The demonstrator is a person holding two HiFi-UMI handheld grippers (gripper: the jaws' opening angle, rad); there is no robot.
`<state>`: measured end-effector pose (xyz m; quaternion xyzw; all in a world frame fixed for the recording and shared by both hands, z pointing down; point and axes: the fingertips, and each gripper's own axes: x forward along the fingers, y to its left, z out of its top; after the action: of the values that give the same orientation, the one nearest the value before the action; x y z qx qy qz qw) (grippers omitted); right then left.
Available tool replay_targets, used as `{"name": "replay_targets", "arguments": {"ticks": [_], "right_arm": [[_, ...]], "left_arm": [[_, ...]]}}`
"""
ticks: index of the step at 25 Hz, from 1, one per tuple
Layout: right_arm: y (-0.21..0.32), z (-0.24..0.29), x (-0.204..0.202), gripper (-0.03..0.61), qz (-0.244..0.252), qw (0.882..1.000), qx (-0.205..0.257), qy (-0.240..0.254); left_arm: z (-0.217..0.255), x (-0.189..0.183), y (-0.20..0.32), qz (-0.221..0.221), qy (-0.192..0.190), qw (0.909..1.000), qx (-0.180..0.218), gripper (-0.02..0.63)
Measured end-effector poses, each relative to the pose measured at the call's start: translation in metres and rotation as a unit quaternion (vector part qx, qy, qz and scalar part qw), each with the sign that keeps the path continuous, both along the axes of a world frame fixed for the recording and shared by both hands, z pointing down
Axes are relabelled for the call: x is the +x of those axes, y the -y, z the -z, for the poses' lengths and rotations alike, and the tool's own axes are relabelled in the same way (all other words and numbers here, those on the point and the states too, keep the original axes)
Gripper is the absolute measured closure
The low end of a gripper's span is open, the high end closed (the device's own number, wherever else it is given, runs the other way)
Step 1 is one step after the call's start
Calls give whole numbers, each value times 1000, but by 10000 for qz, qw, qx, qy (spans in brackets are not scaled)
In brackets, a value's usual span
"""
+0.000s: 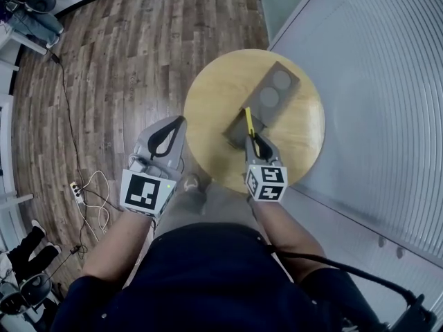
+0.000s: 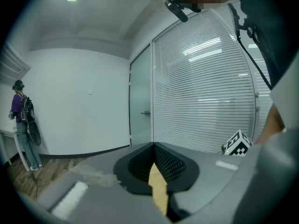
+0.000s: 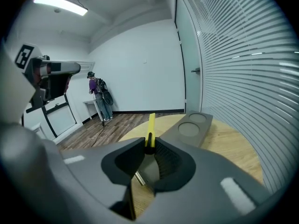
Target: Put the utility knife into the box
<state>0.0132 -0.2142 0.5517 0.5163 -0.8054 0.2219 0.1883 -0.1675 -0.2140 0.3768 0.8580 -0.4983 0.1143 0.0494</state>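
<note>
A yellow utility knife (image 1: 248, 122) is clamped between the jaws of my right gripper (image 1: 250, 138), its yellow body sticking out past the tips toward the box. In the right gripper view the knife (image 3: 151, 125) points forward above the table from my right gripper (image 3: 149, 146). The grey box (image 1: 273, 92), with two round recesses on top, lies on the round wooden table (image 1: 208, 95) just beyond the knife; the box (image 3: 189, 127) sits ahead and to the right. My left gripper (image 1: 181, 121) hangs at the table's left edge, shut with nothing in it (image 2: 153, 146).
A glass wall with blinds (image 1: 387, 116) runs close along the table's right side. On the wooden floor to the left lie a power strip (image 1: 77, 191) and cables. A person (image 3: 96, 97) stands far off by a white wall.
</note>
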Motion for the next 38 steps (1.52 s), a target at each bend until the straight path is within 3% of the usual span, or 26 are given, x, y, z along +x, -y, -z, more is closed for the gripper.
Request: {"name": "replay_targets", "arguments": {"ticks": [20, 35, 38], "right_arm": [[-12, -71, -5, 505, -18, 9989, -471, -28], [-7, -86, -9, 501, -83, 9968, -791, 19], [-5, -87, -7, 469, -55, 9964, -842, 36]], "left_arm": [[-77, 7, 4, -94, -52, 9983, -570, 611], [-94, 8, 11, -232, -72, 9960, -865, 611], [-93, 14, 12, -268, -90, 9958, -872, 611]]}}
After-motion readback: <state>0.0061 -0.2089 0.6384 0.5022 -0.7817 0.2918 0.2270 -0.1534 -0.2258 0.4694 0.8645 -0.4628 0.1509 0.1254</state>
